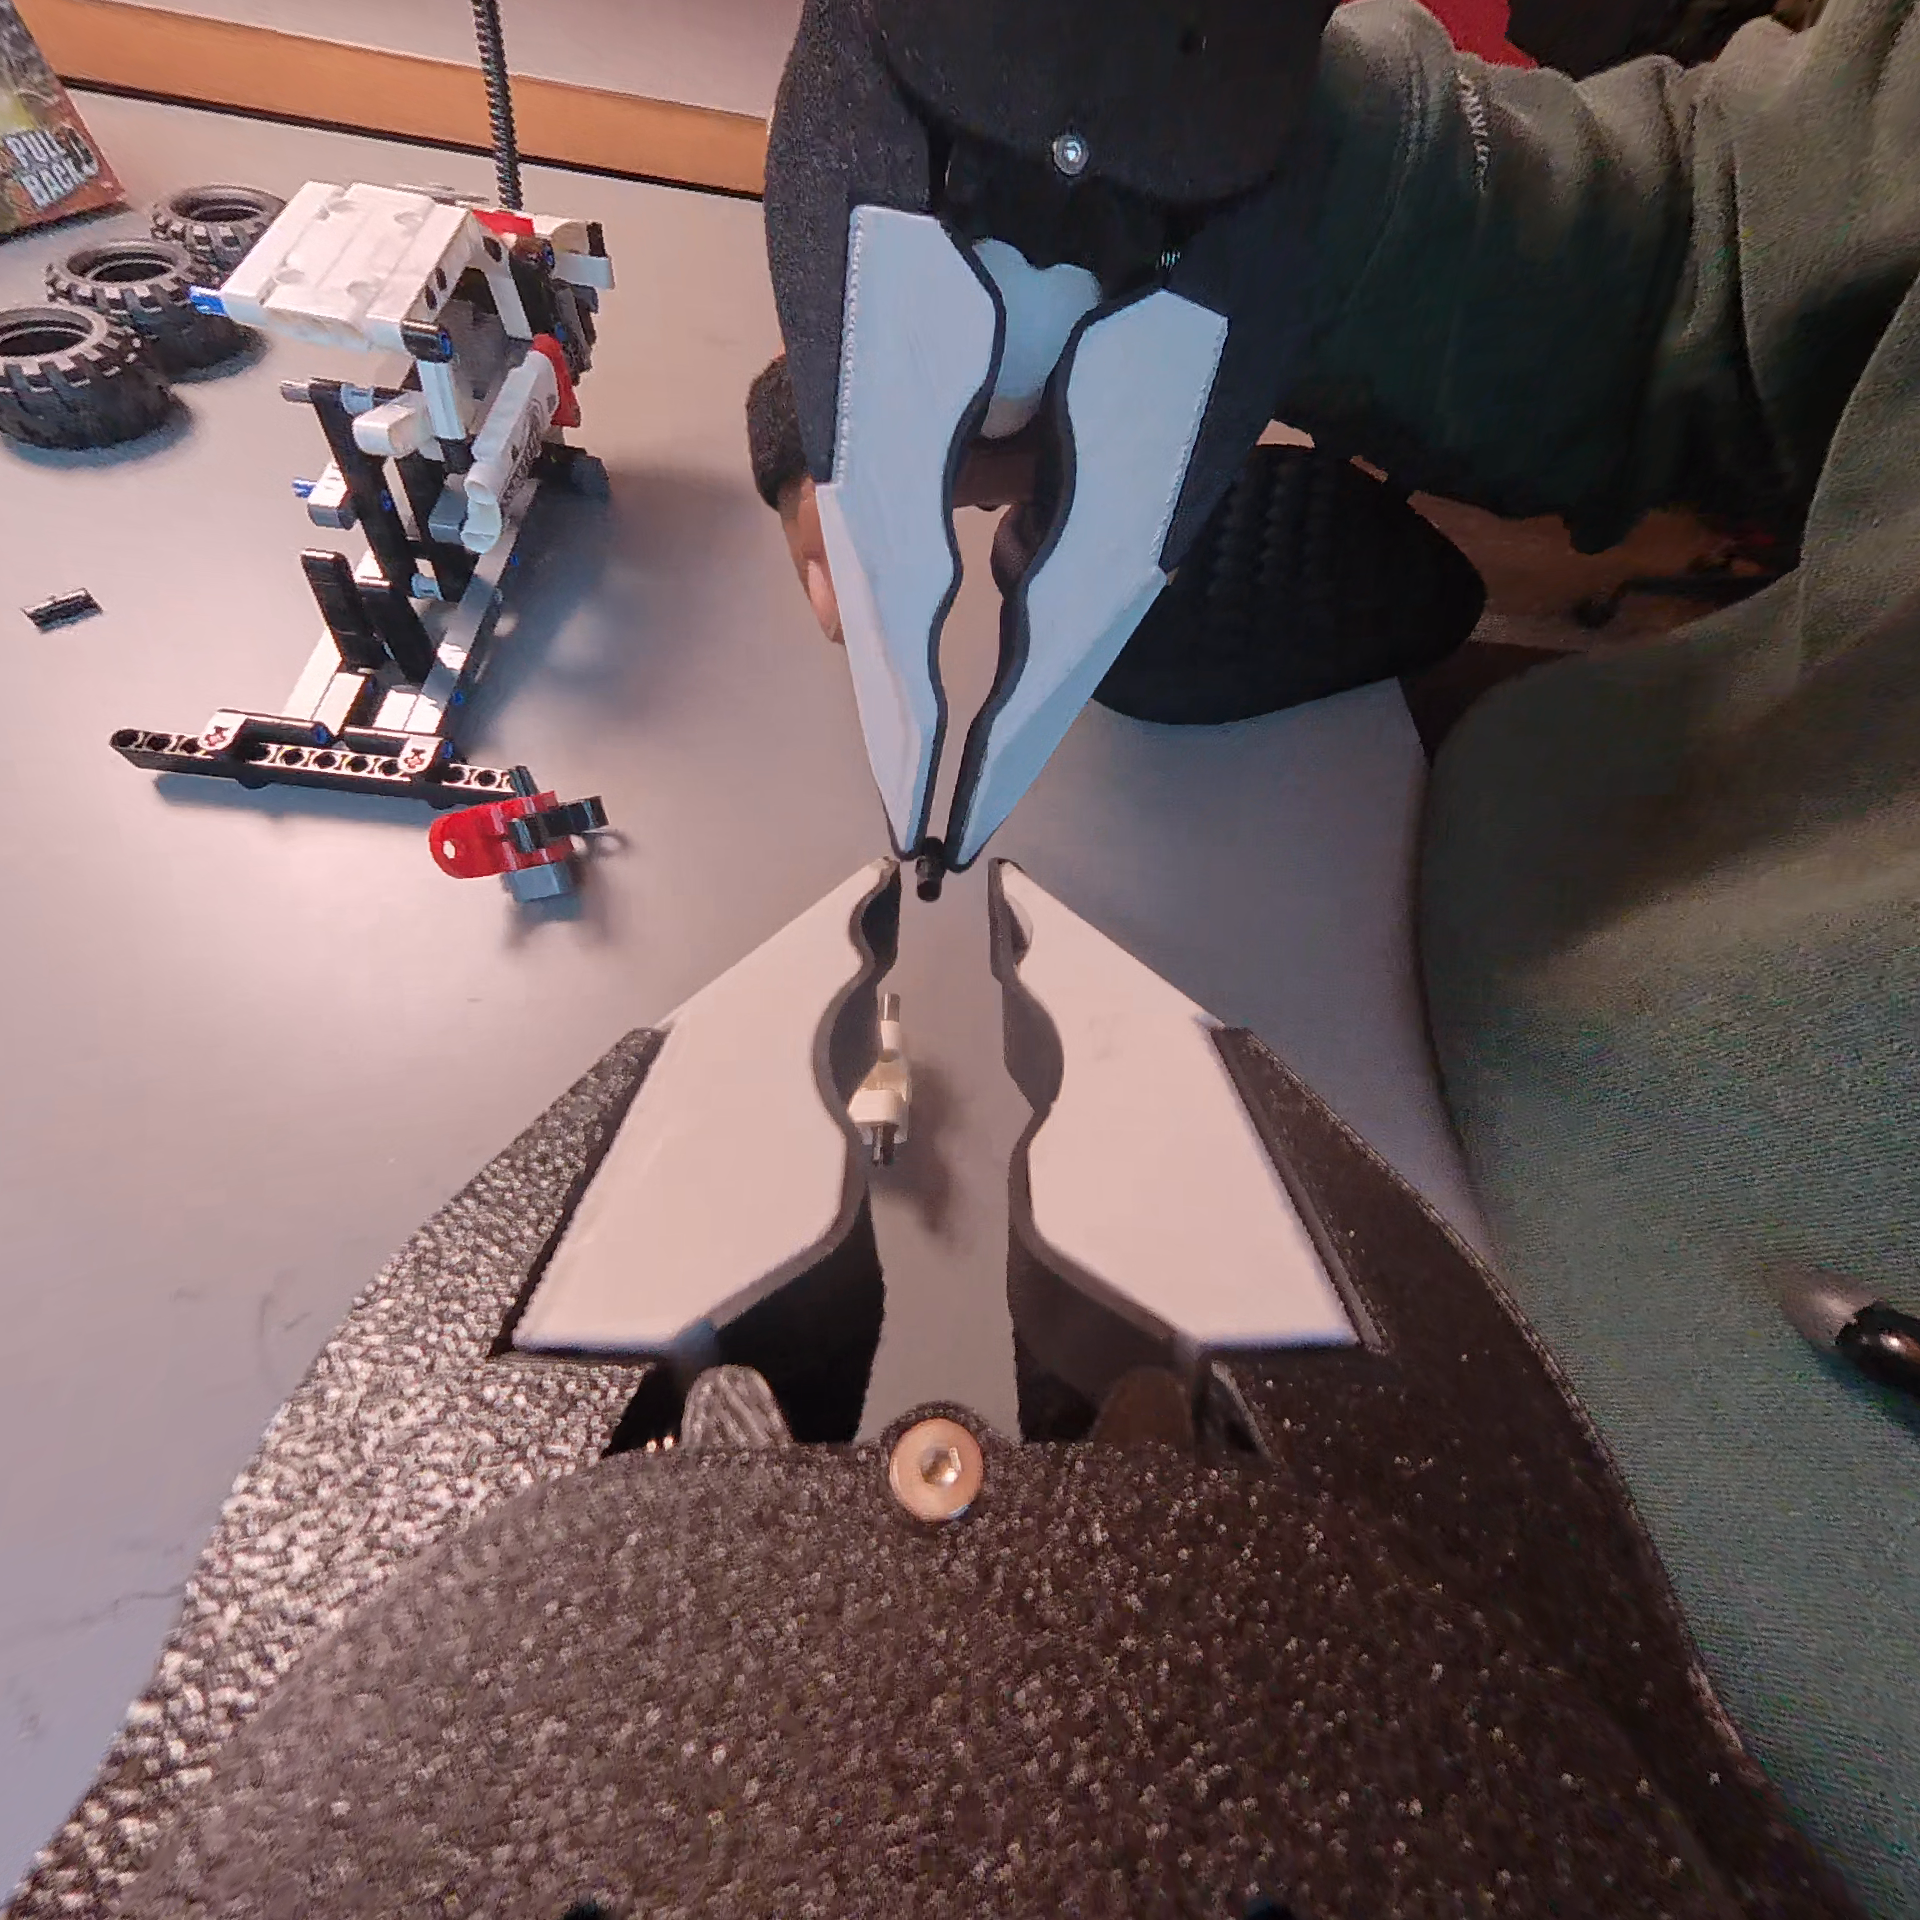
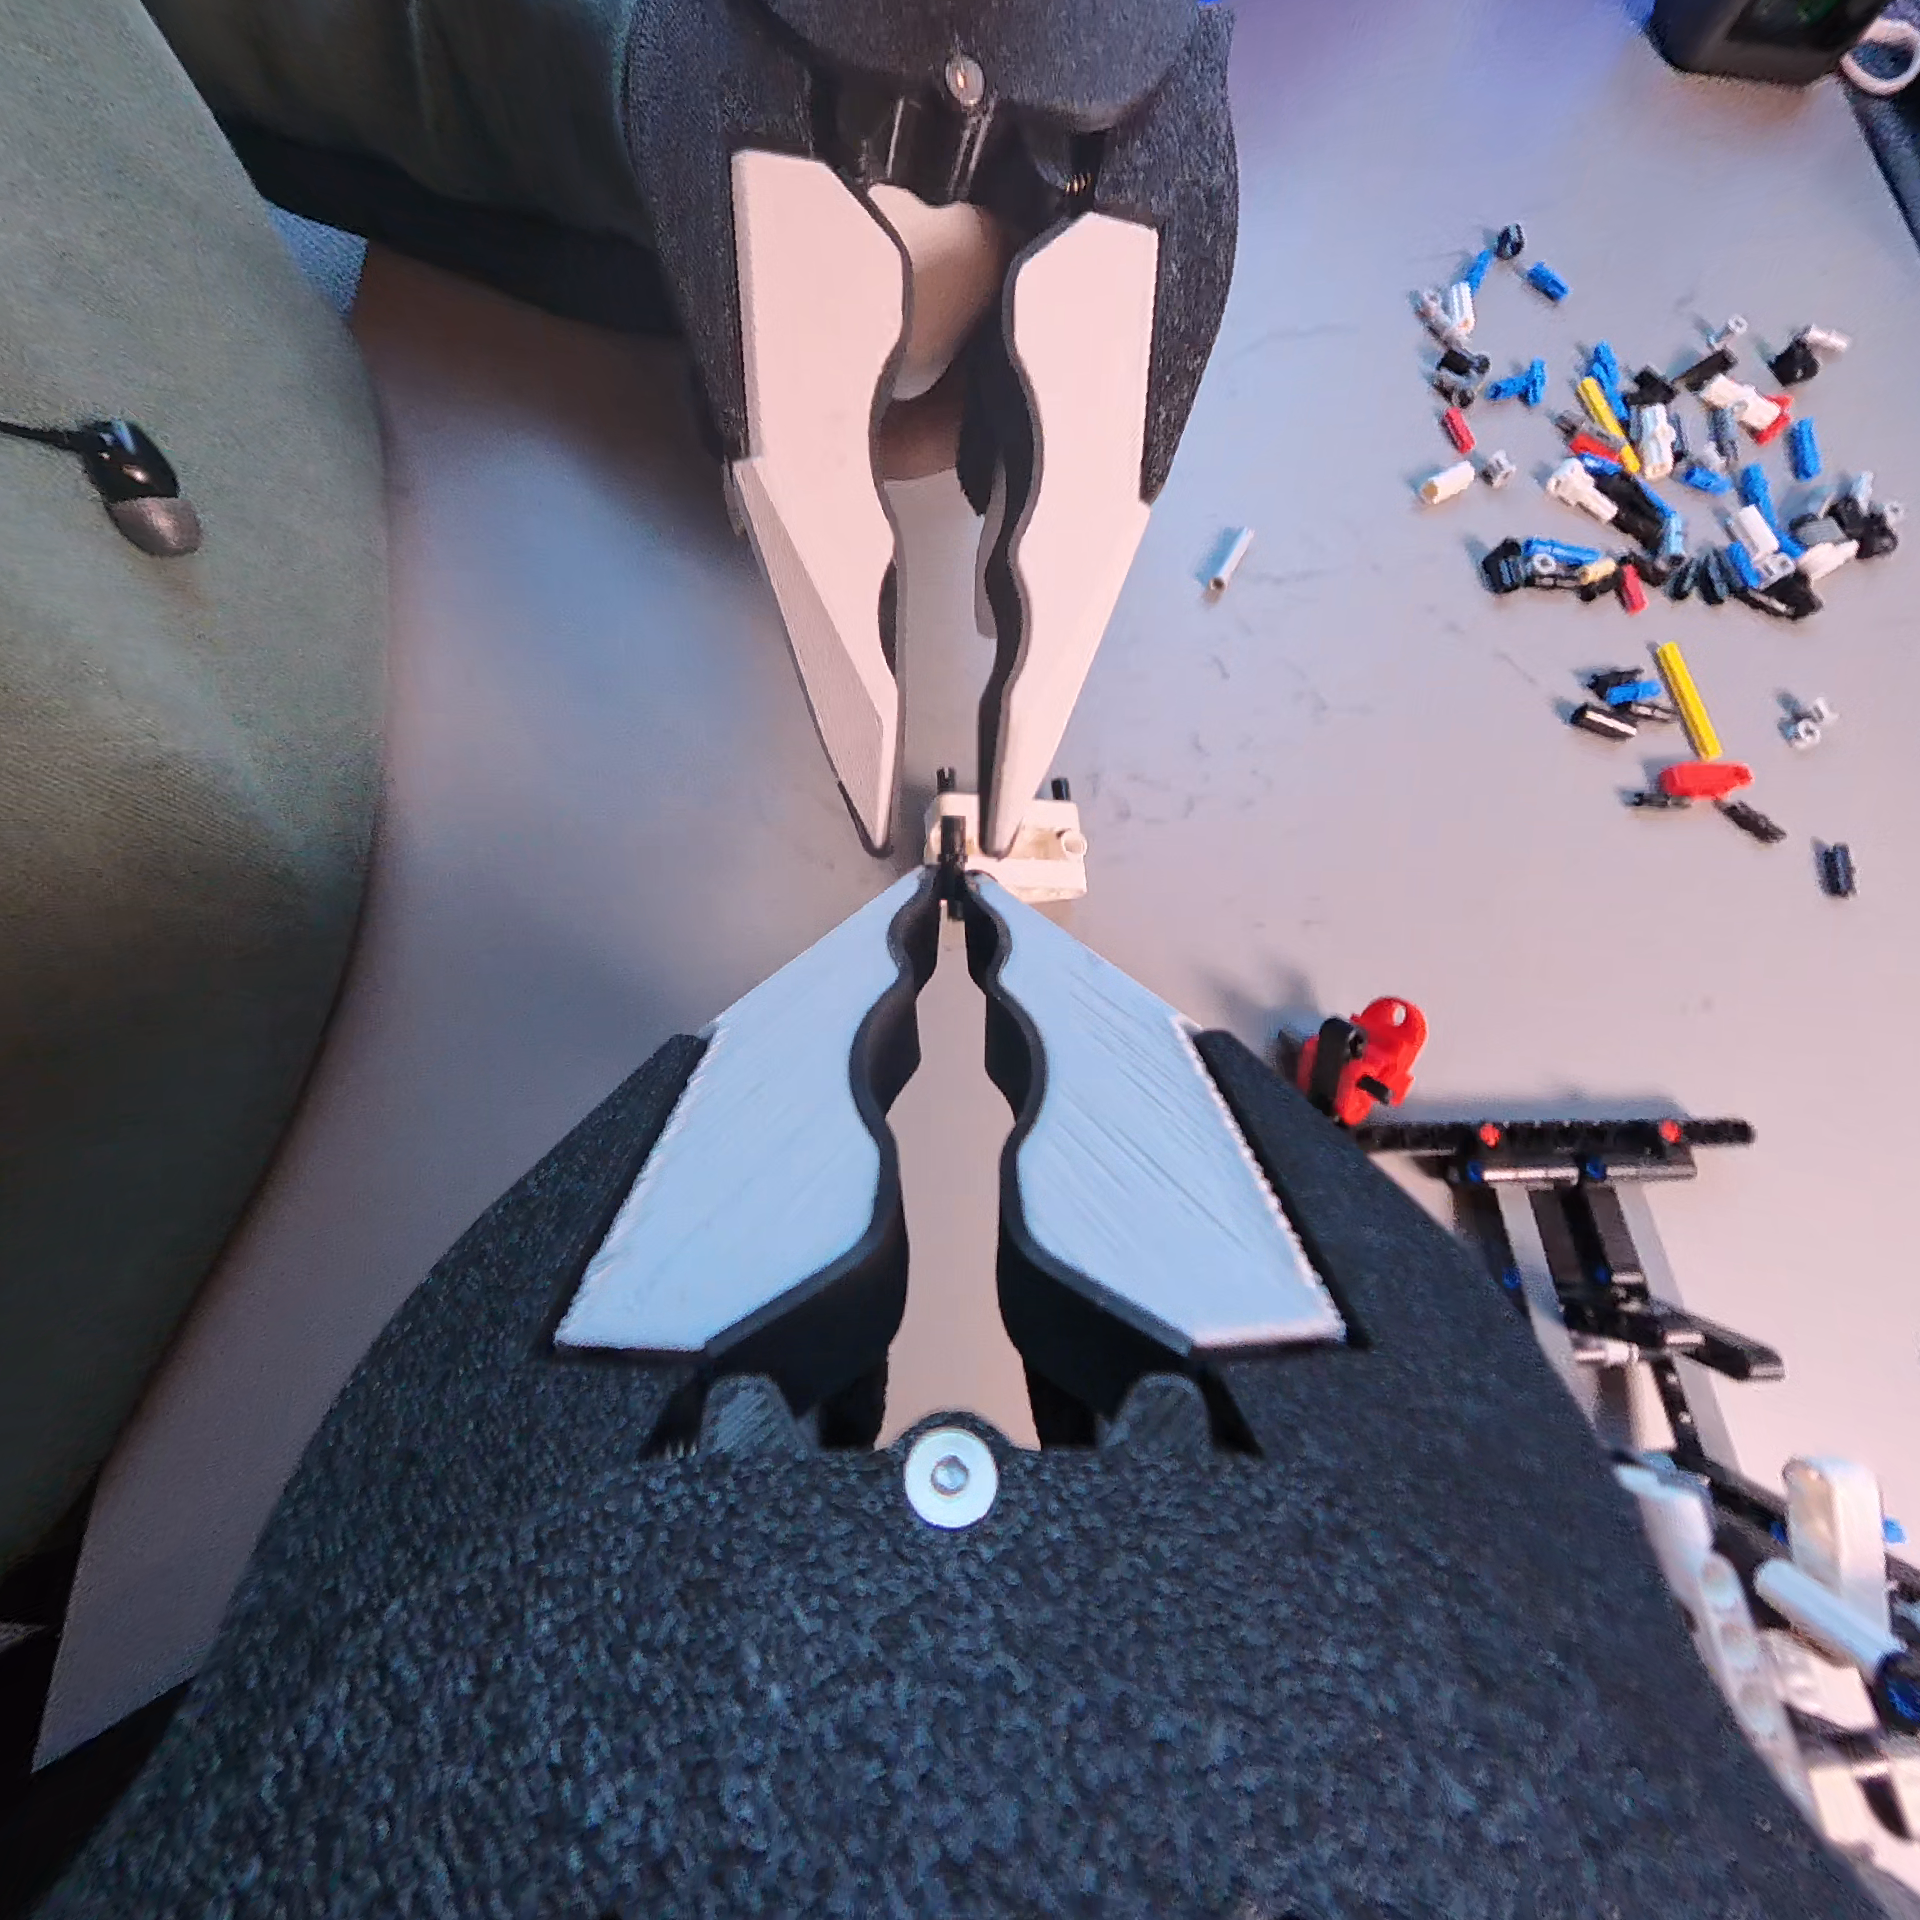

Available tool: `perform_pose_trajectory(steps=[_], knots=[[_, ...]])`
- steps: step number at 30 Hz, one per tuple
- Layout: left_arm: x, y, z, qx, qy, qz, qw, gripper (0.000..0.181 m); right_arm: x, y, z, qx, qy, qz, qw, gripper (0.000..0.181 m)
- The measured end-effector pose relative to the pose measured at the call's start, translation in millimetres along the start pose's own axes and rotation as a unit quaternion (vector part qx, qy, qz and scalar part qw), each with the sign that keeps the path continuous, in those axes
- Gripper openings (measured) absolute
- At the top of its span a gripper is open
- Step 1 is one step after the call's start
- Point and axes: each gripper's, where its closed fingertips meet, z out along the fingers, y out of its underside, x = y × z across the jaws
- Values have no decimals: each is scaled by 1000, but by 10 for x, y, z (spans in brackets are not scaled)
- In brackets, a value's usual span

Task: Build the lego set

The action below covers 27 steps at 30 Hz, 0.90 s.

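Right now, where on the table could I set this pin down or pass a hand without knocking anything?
Free: the bare table left of the left gripper, short of the model and red piece; also the strip between the white piece and the loose pile. Crowded: around that pile, the tyres, and where the right gripper holds the pin.

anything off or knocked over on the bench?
Nothing damaged. The half-built model lies tipped on its side, and a red-and-black subassembly sits detached by its black beam. Loose parts are scattered, which is normal mid-build.
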Motion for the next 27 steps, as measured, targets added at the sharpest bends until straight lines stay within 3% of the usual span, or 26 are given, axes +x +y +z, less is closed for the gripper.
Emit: perform_pose_trajectory(steps=[6, 10, 15, 22, 27], knots=[[-24, 0, -52, 5, 3, -6, 1000, 5, 0, -63, 20, 14, -9, -3, 1000, 4], [32, -106, -117, 44, 45, -47, 997, 4, -32, -192, -73, 80, -12, -2, 997, 4], [69, -462, -351, 168, 153, -180, 957, 4, 22, -537, -314, 218, 48, -26, 974, 6], [76, -601, -441, 223, 232, -280, 904, 4, 42, -649, -365, 235, 105, -75, 963, 8], [80, -589, -431, 221, 244, -298, 896, 4, 39, -653, -353, 231, 113, -85, 963, 6]])
